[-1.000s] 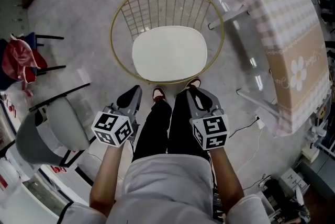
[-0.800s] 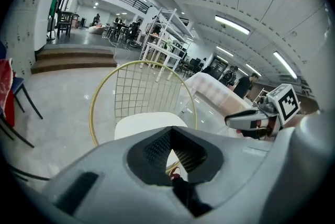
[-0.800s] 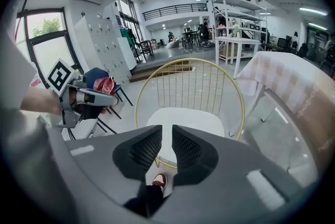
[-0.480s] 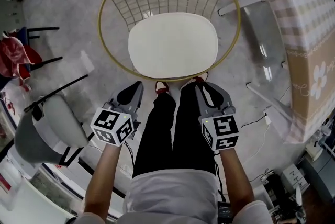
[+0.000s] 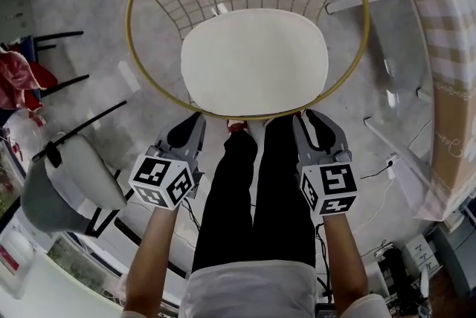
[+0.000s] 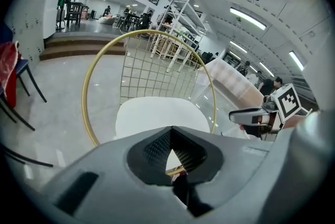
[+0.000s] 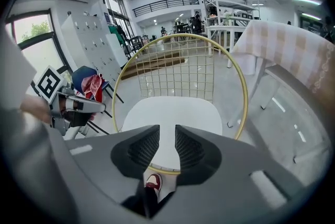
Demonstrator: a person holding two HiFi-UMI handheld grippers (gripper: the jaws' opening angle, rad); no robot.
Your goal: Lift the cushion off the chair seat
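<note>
A white cushion (image 5: 254, 60) lies on the seat of a round gold wire chair (image 5: 134, 34). Both grippers hover short of the chair's front rim, apart from the cushion. My left gripper (image 5: 195, 122) is shut and empty; in the left gripper view its tips (image 6: 170, 131) meet below the cushion (image 6: 157, 115). My right gripper (image 5: 316, 118) has just been opening. In the right gripper view a narrow gap (image 7: 167, 139) shows between its pads, with nothing in it and the cushion (image 7: 175, 113) beyond.
A table with a checked cloth (image 5: 446, 49) stands at the right. A grey chair (image 5: 67, 183) is at the left, with a red garment (image 5: 15, 82) behind it. The person's black-clad legs and a red shoe (image 5: 236, 127) stand between the grippers. A cable (image 5: 379, 175) runs over the floor.
Both grippers have sunk toward the chair's front rim, and the chair now fills more of the head view. The right gripper's jaws have parted slightly.
</note>
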